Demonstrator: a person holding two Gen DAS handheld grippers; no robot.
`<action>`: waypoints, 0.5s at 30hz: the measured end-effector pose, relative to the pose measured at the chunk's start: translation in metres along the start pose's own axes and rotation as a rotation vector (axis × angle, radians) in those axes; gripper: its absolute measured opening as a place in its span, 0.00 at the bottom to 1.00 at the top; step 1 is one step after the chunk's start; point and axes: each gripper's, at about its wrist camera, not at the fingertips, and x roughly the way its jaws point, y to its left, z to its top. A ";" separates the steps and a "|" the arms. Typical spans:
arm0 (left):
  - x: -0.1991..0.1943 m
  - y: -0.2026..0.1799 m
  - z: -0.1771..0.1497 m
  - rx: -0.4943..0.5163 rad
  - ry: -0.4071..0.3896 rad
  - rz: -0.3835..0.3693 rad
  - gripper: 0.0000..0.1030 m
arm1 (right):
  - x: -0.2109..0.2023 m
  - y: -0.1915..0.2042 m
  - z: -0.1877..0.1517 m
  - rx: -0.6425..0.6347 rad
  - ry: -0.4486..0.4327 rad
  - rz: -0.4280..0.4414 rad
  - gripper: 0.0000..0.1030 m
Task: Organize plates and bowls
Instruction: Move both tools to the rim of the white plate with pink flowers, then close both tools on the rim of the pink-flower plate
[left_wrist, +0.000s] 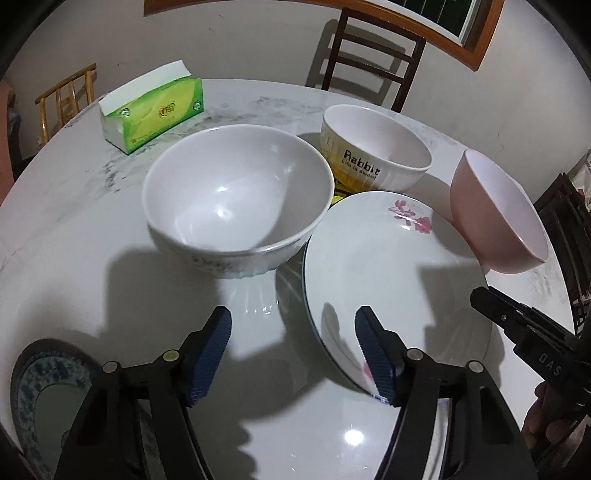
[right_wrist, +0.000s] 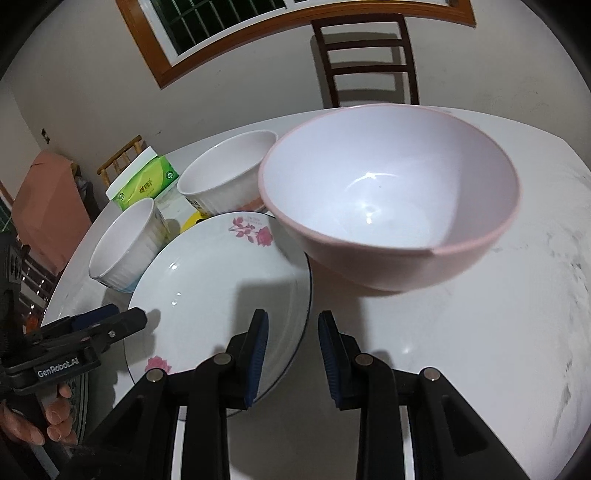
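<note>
1. In the left wrist view, the left gripper (left_wrist: 293, 354) hangs low over the marble table (left_wrist: 74, 206), jaws spread apart with nothing between the blue pads; its right finger sits over the near edge of the flowered plate (left_wrist: 369, 266).
2. That plate lies right of centre in the frame, pink blossoms printed at its far rim and near its close edge.
3. Just left of the plate stands the big white bowl (left_wrist: 236, 199), upright, its side overlapping the plate's rim from this angle; whether they touch, I can't tell.
4. Behind both, upper right of centre, there's the "Rabbit" bowl (left_wrist: 376, 147), upright on the table.
5. The pink bowl (left_wrist: 498, 218) shows at the right edge, tilted, just beyond the plate's right rim.
6. A green tissue pack (left_wrist: 155, 110) sits at the upper left, well apart from the dishes.
7. A blue-patterned plate (left_wrist: 40, 387) peeks in at the lower left corner.
8. Over to the right wrist view: the right gripper (right_wrist: 293, 358) has its jaws set narrowly apart and clamping nothing, left finger over the flowered plate's edge, right finger over bare table.
9. The pink bowl fills the upper centre right there, just above the fingertips and clear of them.
10. A person's hand (right_wrist: 44, 417) grips the left tool at the lower left.
</note>
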 end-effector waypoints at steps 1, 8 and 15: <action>0.002 -0.001 0.001 -0.001 0.000 -0.005 0.60 | 0.001 0.000 0.001 -0.003 0.000 0.006 0.28; 0.015 -0.003 0.007 0.001 0.013 -0.032 0.48 | 0.011 -0.001 0.005 -0.016 0.004 0.031 0.28; 0.022 -0.002 0.010 -0.014 0.018 -0.051 0.32 | 0.016 -0.008 0.009 0.000 0.006 0.048 0.27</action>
